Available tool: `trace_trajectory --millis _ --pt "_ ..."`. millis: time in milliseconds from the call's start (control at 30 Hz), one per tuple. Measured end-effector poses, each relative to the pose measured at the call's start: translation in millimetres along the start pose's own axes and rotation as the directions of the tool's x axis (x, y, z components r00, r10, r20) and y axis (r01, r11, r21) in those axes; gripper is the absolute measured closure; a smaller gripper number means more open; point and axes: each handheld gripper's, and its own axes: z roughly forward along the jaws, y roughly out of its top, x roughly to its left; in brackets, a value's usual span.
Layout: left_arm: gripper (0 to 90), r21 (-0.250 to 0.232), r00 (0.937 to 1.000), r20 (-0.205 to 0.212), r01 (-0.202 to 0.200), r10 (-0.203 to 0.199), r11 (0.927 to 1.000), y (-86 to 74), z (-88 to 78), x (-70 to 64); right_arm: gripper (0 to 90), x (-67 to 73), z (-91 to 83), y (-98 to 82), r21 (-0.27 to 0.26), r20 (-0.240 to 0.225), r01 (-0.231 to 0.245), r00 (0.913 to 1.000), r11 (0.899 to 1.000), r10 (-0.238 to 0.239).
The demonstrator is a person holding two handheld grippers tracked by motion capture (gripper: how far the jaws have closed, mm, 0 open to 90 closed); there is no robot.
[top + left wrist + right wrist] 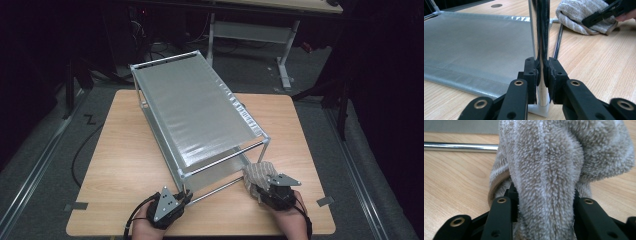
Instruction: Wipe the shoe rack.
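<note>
Beige towel (259,174) bunched on table by metal rack (195,112).

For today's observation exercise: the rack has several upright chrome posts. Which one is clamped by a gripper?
The near-left corner post, closest to the person. The left gripper is shut on it just above its white foot; the other posts stand free, and the right gripper holds a towel.

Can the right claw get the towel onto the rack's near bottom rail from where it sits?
Probably yes. The right claw grips the towel close by the bottom rail, with bare table between. The left claw clamps the corner post, off to the side.
</note>
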Motion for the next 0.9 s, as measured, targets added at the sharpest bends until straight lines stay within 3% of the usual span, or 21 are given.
trace_trajectory --millis 100,133,167,200,267,300,333,367,400,500,567,600,633,667,767,833,900 --pt "78.8 0.002 0.9999 0.004 -0.012 0.012 0.9999 0.2 -0.4 -1.1 62.9 0.6 -6.0 4.0 -0.037 0.024 0.000 0.9997 0.999 0.001" --pt "78.7 0.002 0.9998 0.007 -0.019 0.019 0.9998 0.1 -0.8 -2.4 63.0 -0.2 -15.0 10.2 -0.082 0.041 -0.003 0.9991 0.997 0.007" --pt "78.7 0.002 0.9998 0.007 -0.019 0.019 0.9998 0.1 -0.8 -2.4 63.0 -0.2 -15.0 10.2 -0.082 0.041 -0.003 0.9991 0.997 0.007" --pt "78.7 0.002 0.9998 0.009 -0.020 0.020 0.9998 0.1 -1.2 -3.2 63.0 -0.6 -20.6 14.1 -0.115 0.050 -0.004 0.9987 0.993 0.010" --pt "78.5 0.004 0.9995 0.010 -0.030 0.030 0.9995 -0.2 -2.1 -4.4 63.0 1.6 -41.2 26.4 -0.212 0.069 0.005 0.9976 0.977 0.009" --pt "78.5 0.004 0.9994 0.009 -0.035 0.035 0.9994 -0.4 -2.7 -4.8 63.0 1.6 -41.2 26.4 -0.212 0.069 0.005 0.9976 0.977 0.009" --pt "78.3 0.004 0.9992 0.006 -0.039 0.039 0.9992 -1.4 -4.4 -5.2 63.0 5.2 -56.2 34.8 -0.277 0.088 0.022 0.9961 0.961 0.003" --pt "78.3 0.004 0.9992 0.006 -0.039 0.039 0.9992 -1.4 -4.4 -5.2 63.0 5.2 -56.2 34.8 -0.277 0.088 0.022 0.9961 0.961 0.003" --pt "78.3 0.005 0.9993 0.003 -0.039 0.039 0.9992 -2.5 -6.8 -5.3 62.9 7.9 -68.1 42.5 -0.330 0.092 0.030 0.9958 0.943 0.001" --pt "78.3 0.005 0.9993 -0.002 -0.038 0.038 0.9993 -3.8 -9.3 -5.2 62.8 9.0 -73.7 47.7 -0.348 0.089 0.036 0.9960 0.937 -0.005" --pt "78.2 0.007 0.9991 -0.008 -0.041 0.041 0.9991 -4.4 -10.8 -5.0 62.8 9.1 -68.7 47.5 -0.336 0.083 0.037 0.9965 0.941 -0.010" --pt "78.1 0.007 0.9991 -0.012 -0.040 0.040 0.9992 -5.0 -11.9 -4.4 62.8 8.2 -59.9 43.9 -0.306 0.073 0.041 0.9971 0.951 -0.020" --pt "78.1 0.007 0.9991 -0.012 -0.040 0.040 0.9992 -5.0 -11.9 -4.4 62.8 8.2 -59.9 43.9 -0.306 0.073 0.041 0.9971 0.951 -0.020" --pt "78.1 0.005 0.9991 -0.012 -0.041 0.041 0.9991 -5.2 -12.1 -3.7 62.8 8.2 -54.6 41.2 -0.283 0.067 0.039 0.9976 0.958 -0.021" --pt "78.0 0.010 0.9988 -0.014 -0.046 0.046 0.9989 -4.8 -11.9 -0.5 62.7 6.6 -35.5 30.5 -0.199 0.041 0.032 0.9989 0.980 -0.025" --pt "78.0 0.010 0.9990 -0.015 -0.041 0.041 0.9991 -4.6 -11.1 1.6 62.7 2.9 -16.7 19.6 -0.109 0.010 0.017 0.9998 0.994 -0.016" --pt "78.1 0.020 0.9977 -0.020 -0.065 0.065 0.9977 -4.0 -10.9 4.6 62.5 -0.4 -2.7 11.1 -0.031 -0.020 -0.001 0.9998 1.000 0.000"
